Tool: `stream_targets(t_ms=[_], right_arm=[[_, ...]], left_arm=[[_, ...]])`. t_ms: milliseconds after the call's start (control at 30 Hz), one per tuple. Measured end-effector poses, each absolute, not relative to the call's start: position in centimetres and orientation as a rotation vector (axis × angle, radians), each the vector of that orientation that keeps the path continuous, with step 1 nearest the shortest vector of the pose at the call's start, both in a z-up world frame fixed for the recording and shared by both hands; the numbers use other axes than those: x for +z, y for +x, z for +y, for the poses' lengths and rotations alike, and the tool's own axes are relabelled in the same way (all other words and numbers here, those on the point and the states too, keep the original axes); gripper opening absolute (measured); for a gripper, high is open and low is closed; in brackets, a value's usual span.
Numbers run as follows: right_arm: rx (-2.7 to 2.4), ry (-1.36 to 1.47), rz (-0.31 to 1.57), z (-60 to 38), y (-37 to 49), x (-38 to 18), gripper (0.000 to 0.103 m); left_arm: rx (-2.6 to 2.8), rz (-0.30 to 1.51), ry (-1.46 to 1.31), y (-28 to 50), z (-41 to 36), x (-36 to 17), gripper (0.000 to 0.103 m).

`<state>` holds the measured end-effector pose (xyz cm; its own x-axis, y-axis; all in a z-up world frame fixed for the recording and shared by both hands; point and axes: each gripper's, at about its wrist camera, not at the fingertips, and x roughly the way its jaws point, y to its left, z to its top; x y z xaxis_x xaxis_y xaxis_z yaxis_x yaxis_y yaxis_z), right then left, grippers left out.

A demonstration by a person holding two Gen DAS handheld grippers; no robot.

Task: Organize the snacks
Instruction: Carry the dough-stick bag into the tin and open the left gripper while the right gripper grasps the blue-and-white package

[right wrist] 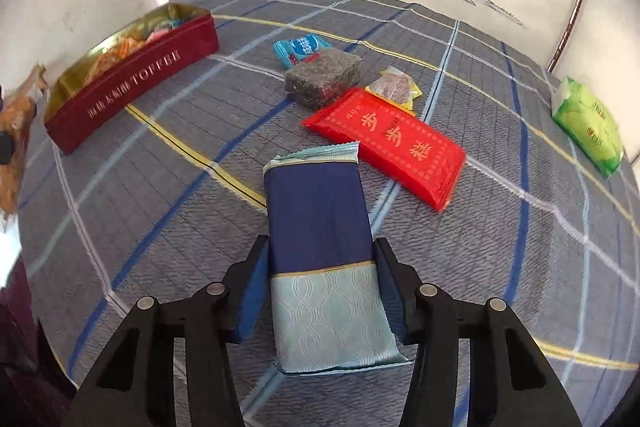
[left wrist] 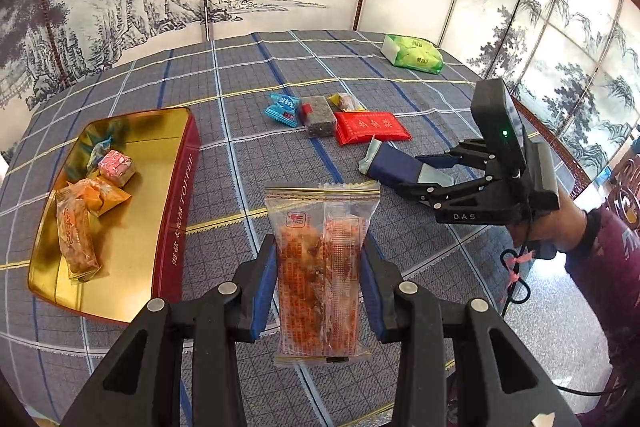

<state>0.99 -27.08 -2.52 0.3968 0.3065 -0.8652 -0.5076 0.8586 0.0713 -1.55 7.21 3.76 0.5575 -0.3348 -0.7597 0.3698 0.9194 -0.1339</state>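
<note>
Left gripper (left wrist: 320,287): my pads pinch a clear packet (left wrist: 320,267) of orange snack by its long edges, held up above the cloth (left wrist: 240,75); its upper end sticks out past my fingertips, its lower end hangs back toward the wrist.

Right gripper (right wrist: 322,287): jaws either side of the navy-and-pale-blue bar (right wrist: 320,227), which lies on the cloth along my line of sight; the pads sit against its edges at the band where navy meets pale blue.

Tin (left wrist: 176,211): red wall, gold inside, to the left of my left jaws, holding several wrapped sweets.

Loose on the cloth beyond the bar: red packet (right wrist: 388,139), dark block (right wrist: 324,77), blue candy (right wrist: 302,49), small yellow-edged packet (right wrist: 396,85). Green pack (right wrist: 588,125) well apart at the far right.
</note>
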Motion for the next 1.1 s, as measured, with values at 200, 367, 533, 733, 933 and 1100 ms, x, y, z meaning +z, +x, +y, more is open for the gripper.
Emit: stream_targets(t_ms=[200, 367, 533, 733, 933, 1100], right_arm=[[0.416, 0.117, 0.94, -31.0, 1.1, -1.2, 0.052], [0.305, 0.28, 0.899, -33.6, 0.7, -1.7, 0.052], [0.268, 0.284, 0.911, -33.7, 0.7, -2.3, 0.052], [0.255, 0.273, 0.904, -33.5, 0.5, -2.5, 0.052], [0.254, 0.293, 0.905, -33.6, 0.6, -2.7, 0.052], [0.252, 0.293, 0.911, -33.7, 0.7, -2.8, 0.052]], left_arm=[[-0.387, 0.85, -0.007, -2.4, 9.2, 4.6, 0.035], [-0.325, 0.826, -0.071, -2.7, 12.9, 5.8, 0.035], [-0.22, 0.793, -0.076, -1.6, 17.2, 7.1, 0.035], [-0.149, 0.793, -0.05, 1.0, 20.1, 6.9, 0.035], [-0.128, 0.827, -0.004, 5.6, 20.2, 4.8, 0.035], [-0.118, 0.886, -0.012, 9.9, 20.0, 2.4, 0.035]])
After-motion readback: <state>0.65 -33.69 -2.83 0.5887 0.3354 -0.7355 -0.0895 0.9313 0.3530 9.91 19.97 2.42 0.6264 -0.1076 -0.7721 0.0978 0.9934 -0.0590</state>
